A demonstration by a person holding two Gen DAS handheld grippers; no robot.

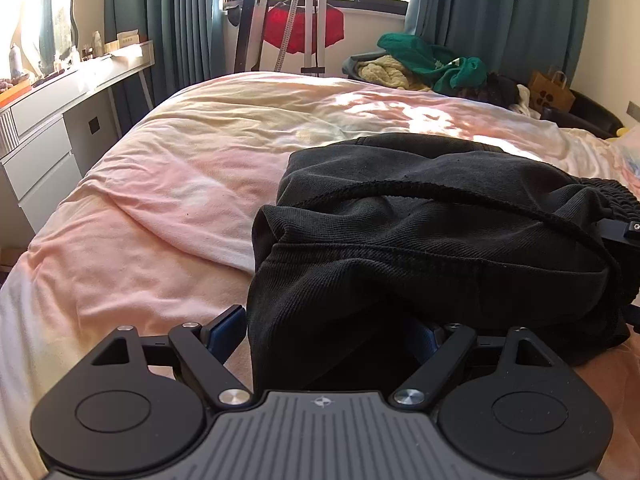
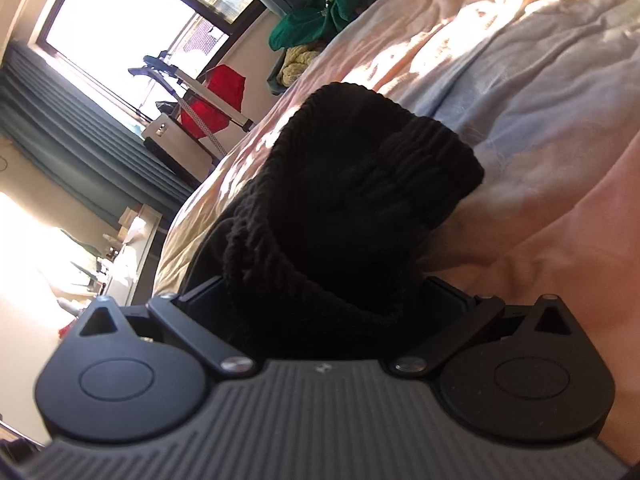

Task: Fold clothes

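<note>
Garment [image 1: 432, 232], black and ribbed, bunched on the pink duvet [image 1: 168, 216], clamped in both left tool [image 1: 332, 332] and right tool [image 2: 324, 300].

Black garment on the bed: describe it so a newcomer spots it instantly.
Start at the pink-and-cream bed. On its near side lies a bunched black garment, with both grippers at its near edge. Unlike the green and yellow clothes heaped beyond the bed, it's plain black with a ribbed band.

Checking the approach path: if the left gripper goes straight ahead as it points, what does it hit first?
Nothing to travel to: the black garment already sits between the left gripper fingers, bunched ahead. Beyond it, likely the pink bedding.
</note>
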